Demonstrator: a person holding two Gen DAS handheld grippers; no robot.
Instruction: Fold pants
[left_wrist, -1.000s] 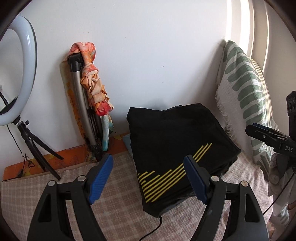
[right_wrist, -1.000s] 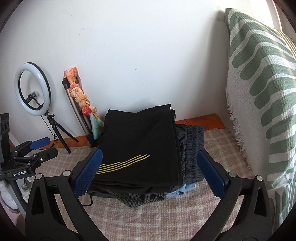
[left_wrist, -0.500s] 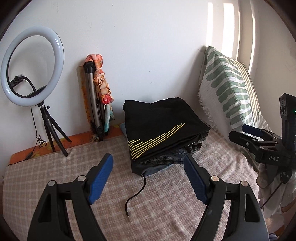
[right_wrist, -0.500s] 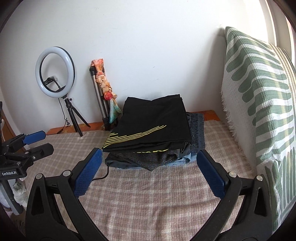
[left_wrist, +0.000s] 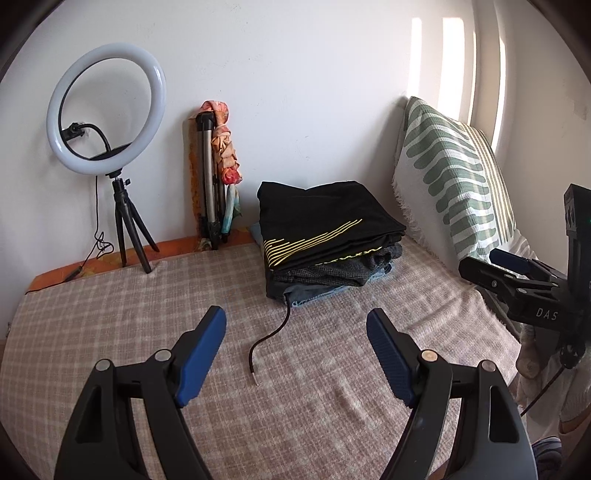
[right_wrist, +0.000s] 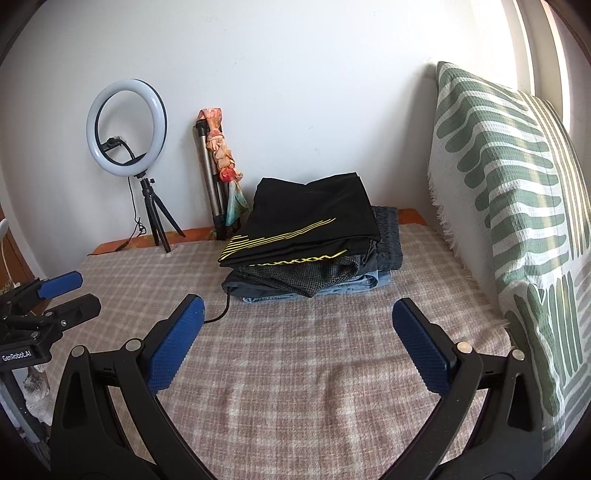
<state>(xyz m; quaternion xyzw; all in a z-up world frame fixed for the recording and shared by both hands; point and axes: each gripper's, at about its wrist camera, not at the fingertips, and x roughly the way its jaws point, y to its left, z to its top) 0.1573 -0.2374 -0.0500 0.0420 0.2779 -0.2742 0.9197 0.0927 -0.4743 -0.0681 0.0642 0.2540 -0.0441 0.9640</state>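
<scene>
Folded black pants with yellow stripes (left_wrist: 325, 218) lie on top of a stack of folded clothes at the back of the bed; they also show in the right wrist view (right_wrist: 310, 225). A black drawstring (left_wrist: 271, 334) trails from the stack onto the plaid blanket (left_wrist: 147, 295). My left gripper (left_wrist: 295, 325) is open and empty, well in front of the stack. My right gripper (right_wrist: 295, 314) is open and empty, also short of the stack. Each gripper shows at the edge of the other's view.
A green-and-white patterned cushion (right_wrist: 517, 206) leans against the wall on the right. A ring light on a small tripod (left_wrist: 107, 122) and a folded tripod wrapped in orange cloth (left_wrist: 218, 177) stand against the back wall. The plaid blanket (right_wrist: 295, 369) covers the bed.
Both grippers have pulled back from the stack of clothes, which now looks smaller and farther away. The drawstring has come into view. Both stay open and empty.
</scene>
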